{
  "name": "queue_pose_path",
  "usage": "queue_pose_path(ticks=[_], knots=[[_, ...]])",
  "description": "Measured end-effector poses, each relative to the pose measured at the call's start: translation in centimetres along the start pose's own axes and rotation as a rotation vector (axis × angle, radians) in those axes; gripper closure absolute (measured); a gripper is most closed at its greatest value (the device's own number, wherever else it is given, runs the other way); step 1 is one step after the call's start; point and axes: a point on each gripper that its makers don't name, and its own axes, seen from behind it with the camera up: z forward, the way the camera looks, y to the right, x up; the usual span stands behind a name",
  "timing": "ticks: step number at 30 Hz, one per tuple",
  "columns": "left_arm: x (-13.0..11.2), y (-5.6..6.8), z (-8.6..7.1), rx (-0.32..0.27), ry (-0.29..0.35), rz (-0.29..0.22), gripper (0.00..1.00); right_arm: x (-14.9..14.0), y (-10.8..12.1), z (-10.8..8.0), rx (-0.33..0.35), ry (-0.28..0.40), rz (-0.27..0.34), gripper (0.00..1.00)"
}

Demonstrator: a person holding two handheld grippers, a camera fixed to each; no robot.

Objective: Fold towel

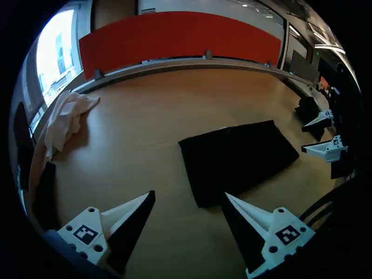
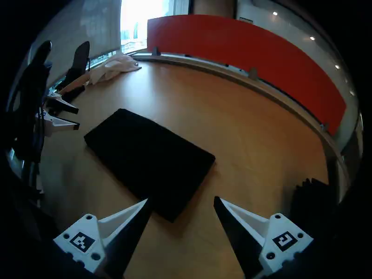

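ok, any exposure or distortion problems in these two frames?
Left gripper view: the bright window is blown out, and the fisheye bows the long red partition panel. Right gripper view: the bright window clips too; the folded black cloth towel reads as a flat dark patch, no fold detail visible.

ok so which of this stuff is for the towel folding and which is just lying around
For the job: black towel, left gripper, right gripper.
Lying about: white cloth, red partition, chair.
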Motion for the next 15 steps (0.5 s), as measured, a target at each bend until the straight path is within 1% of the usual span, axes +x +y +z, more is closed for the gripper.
queue_pose_path(ticks=[3,15], knots=[[-0.5,-0.1,-0.2,0.005,-0.004,-0.008,0.0,0.0,0.0,0.1,0.007,-0.003,-0.008,0.0],[-2.2,-1.3,-1.3,0.04,-0.002,-0.047,0.0,-0.5,-0.5,0.7,0.042,-0.027,-0.054,0.0]])
